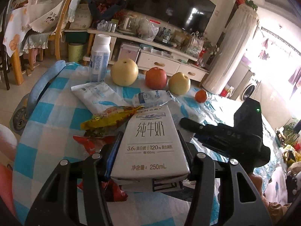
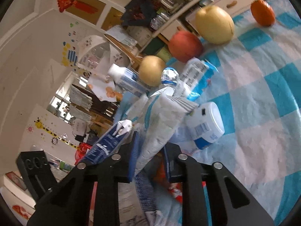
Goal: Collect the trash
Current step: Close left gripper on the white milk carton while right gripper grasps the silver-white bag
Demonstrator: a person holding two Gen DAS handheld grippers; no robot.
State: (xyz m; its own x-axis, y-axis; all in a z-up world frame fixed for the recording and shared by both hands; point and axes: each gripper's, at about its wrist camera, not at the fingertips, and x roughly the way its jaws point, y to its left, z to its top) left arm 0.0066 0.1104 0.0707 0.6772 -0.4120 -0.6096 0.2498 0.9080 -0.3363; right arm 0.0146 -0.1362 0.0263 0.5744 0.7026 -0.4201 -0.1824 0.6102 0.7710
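My left gripper [image 1: 149, 133] is shut on a grey 250 mL milk carton [image 1: 150, 143] and holds it above the checked tablecloth [image 1: 52, 116]. Under it lie a yellow snack wrapper [image 1: 111, 119], a red wrapper [image 1: 94, 143], a white tissue pack [image 1: 99, 96] and a crumpled milk pouch [image 1: 152, 98]. My right gripper [image 2: 150, 141] is shut on a white tissue pack [image 2: 160, 124], tilted over the table. Near it lie a white yoghurt cup [image 2: 207, 126] on its side, a crumpled pouch [image 2: 195, 77] and a blue milk carton [image 2: 107, 143].
Two yellow pears [image 1: 124, 72], a red apple [image 1: 156, 78] and a small orange [image 1: 201, 96] stand at the table's far edge. An upright white bottle [image 1: 99, 58] stands far left. The right gripper's body [image 1: 235, 131] shows in the left wrist view. A TV cabinet [image 1: 169, 60] stands behind.
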